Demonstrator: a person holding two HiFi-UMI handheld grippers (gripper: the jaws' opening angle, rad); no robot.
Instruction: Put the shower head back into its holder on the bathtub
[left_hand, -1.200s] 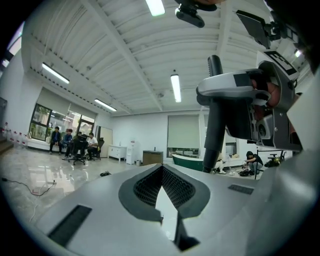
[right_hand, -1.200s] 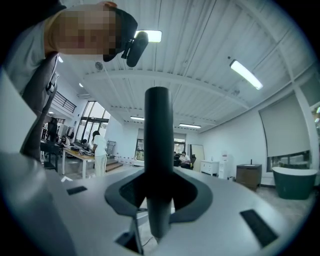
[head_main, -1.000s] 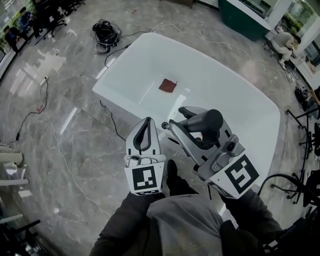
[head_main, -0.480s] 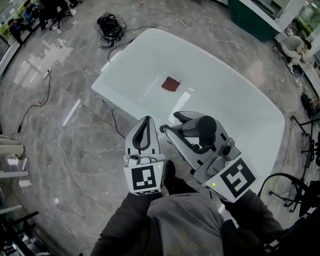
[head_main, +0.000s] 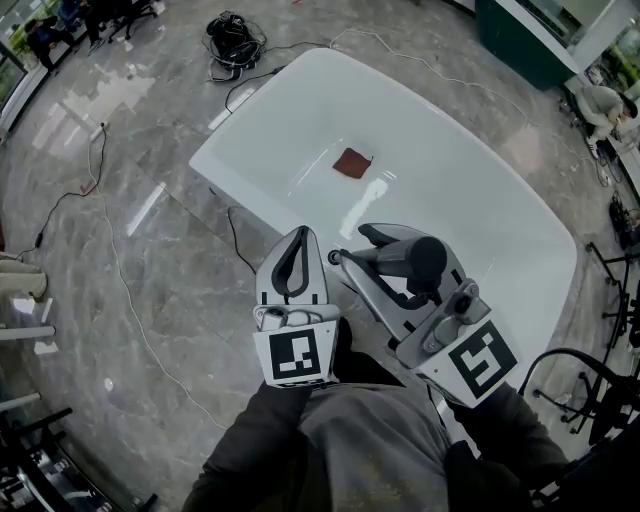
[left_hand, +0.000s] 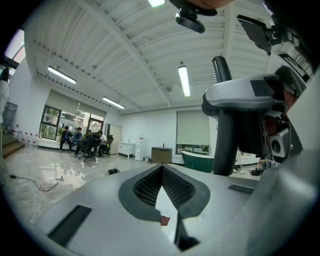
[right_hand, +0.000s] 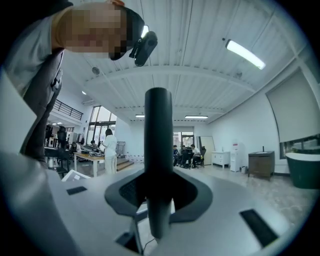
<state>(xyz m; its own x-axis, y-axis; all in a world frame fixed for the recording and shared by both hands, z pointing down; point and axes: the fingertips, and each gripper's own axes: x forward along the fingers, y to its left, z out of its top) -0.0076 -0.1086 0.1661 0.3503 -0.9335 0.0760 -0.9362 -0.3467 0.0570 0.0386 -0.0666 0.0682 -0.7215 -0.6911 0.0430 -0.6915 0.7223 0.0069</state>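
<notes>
Carrying step: the right tool (right_hand: 159, 200) is clamped on the handle of the dark shower head (head_main: 418, 258), held over the near rim of the white bathtub (head_main: 480, 190). The left tool (left_hand: 161, 186) sits just beside it, pressed together on nothing. The holder can't be made out. Next move likely calls for finding it on the rim, then lowering the handle in with 1 tool.

A big open hall, part showroom, part office: polished stone floor (head_main: 120, 230), a white bathtub (head_main: 470, 190) standing free in the middle, loose cables (head_main: 233, 38) trailing round it, a green tub (left_hand: 197, 161) further off, strip lights (left_hand: 184, 81) overhead, and people (left_hand: 66, 136) on office chairs (left_hand: 92, 150) by the windows (left_hand: 51, 122).
</notes>
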